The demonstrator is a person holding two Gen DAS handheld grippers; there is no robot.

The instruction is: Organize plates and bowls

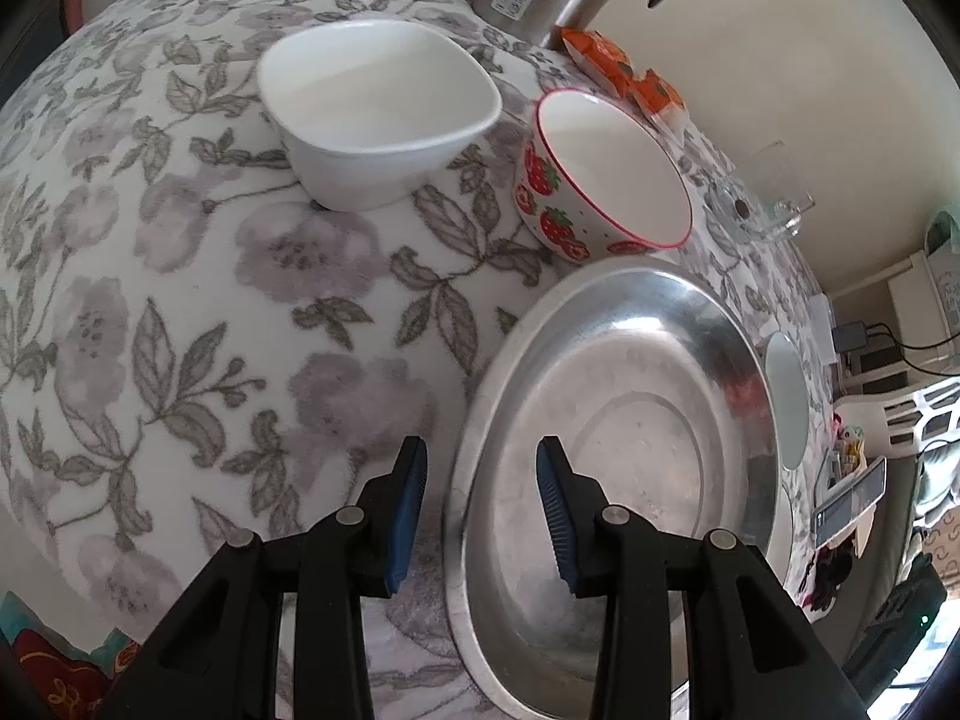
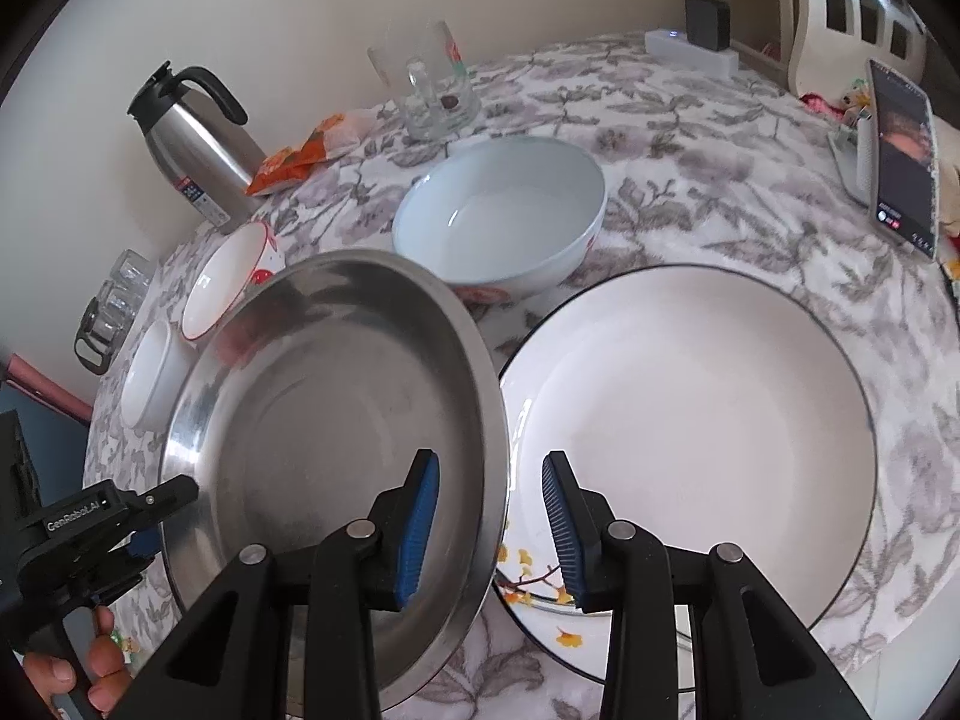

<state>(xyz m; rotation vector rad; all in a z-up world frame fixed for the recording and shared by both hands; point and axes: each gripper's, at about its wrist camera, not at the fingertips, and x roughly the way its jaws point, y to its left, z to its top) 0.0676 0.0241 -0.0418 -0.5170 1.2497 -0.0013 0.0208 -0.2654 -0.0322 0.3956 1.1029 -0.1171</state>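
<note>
The right gripper [image 2: 489, 519] has its jaws apart, and the right rim of the steel plate [image 2: 336, 420] passes between the blue pads without touching them. No earlier picture is given, so I only say it is released. The left gripper [image 1: 480, 510] also stands apart around the left rim of the same steel plate [image 1: 606, 438]; its pads do not press on the metal.

The steel plate is round, so it has no long axis. It faces up, and its right edge lies over the left edge of the white plate [image 2: 690, 420] with the dark rim.

Behind it stand the strawberry bowl [image 1: 600, 180], the white square bowl [image 1: 378, 114] and the pale blue bowl [image 2: 498, 216]. The flowered tablecloth [image 1: 180, 300] is free to the left.
</note>
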